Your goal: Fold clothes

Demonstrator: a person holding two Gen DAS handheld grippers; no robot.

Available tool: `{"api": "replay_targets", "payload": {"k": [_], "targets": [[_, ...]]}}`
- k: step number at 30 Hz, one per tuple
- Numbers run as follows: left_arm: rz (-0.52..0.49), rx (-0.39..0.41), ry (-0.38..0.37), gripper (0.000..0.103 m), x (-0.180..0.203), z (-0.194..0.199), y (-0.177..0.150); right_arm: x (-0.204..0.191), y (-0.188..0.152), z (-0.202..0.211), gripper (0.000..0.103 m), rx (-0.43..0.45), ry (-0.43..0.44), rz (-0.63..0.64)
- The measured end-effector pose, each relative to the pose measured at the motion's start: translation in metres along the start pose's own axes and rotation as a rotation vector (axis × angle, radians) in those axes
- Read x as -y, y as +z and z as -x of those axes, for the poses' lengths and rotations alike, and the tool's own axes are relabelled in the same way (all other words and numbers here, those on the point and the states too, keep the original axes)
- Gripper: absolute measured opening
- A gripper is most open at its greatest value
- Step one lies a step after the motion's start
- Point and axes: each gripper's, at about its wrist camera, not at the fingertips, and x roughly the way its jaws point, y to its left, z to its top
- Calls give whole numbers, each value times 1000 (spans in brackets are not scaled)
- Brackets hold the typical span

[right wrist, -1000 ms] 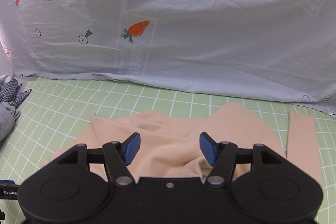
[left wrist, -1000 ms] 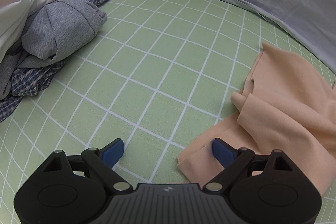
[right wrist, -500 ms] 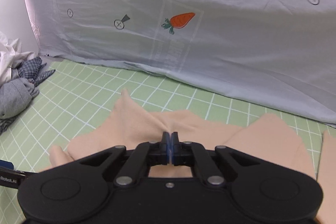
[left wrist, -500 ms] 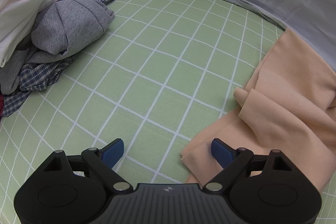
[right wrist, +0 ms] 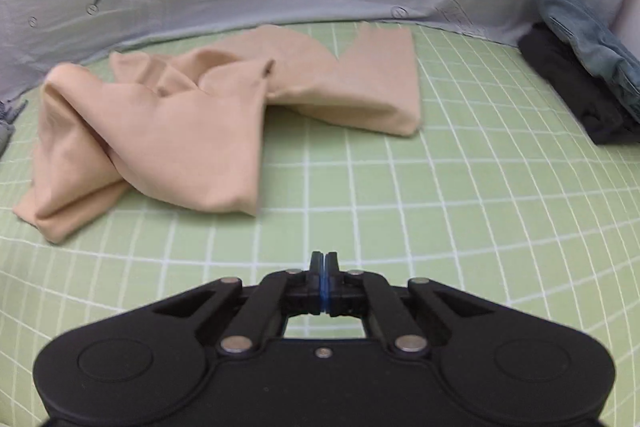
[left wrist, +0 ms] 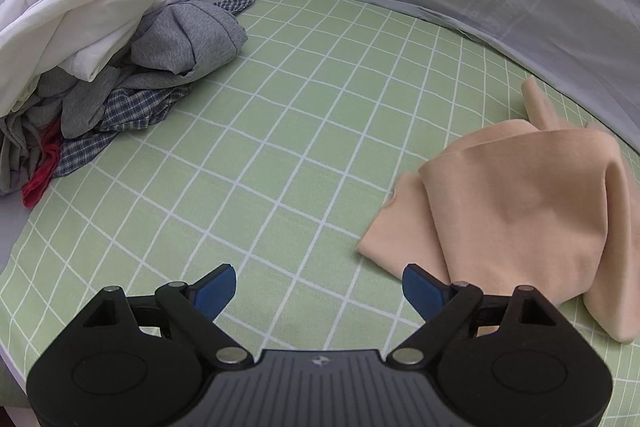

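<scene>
Peach garment (right wrist: 168, 131) crumpled at frame left, left gripper (left wrist: 318, 289) jaws spread wide, nothing held, right gripper (right wrist: 324, 263) jaws pressed together, empty.

The light is soft and even on both my cameras, and I see no glare. Shadows are weak; only a thin one lies under the edge of the peach garment (right wrist: 168, 131). My left camera gives a sharp picture. My right camera gives a slightly blurred one, most at the dark folded clothes (right wrist: 576, 87) on the right. In both views the fisheye bends the grid of the green sheet (left wrist: 304, 131), and the corners go black.
</scene>
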Motion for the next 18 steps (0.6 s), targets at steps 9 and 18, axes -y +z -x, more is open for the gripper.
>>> {"api": "replay_targets", "payload": {"k": [9,18], "targets": [[-39,-6,-42,90,11,4,-7,-14,31,1,32,105,96,-63],[-63,-26,-106,80,35,-26,17,-65,87,-62,43,80,144,-39]]}}
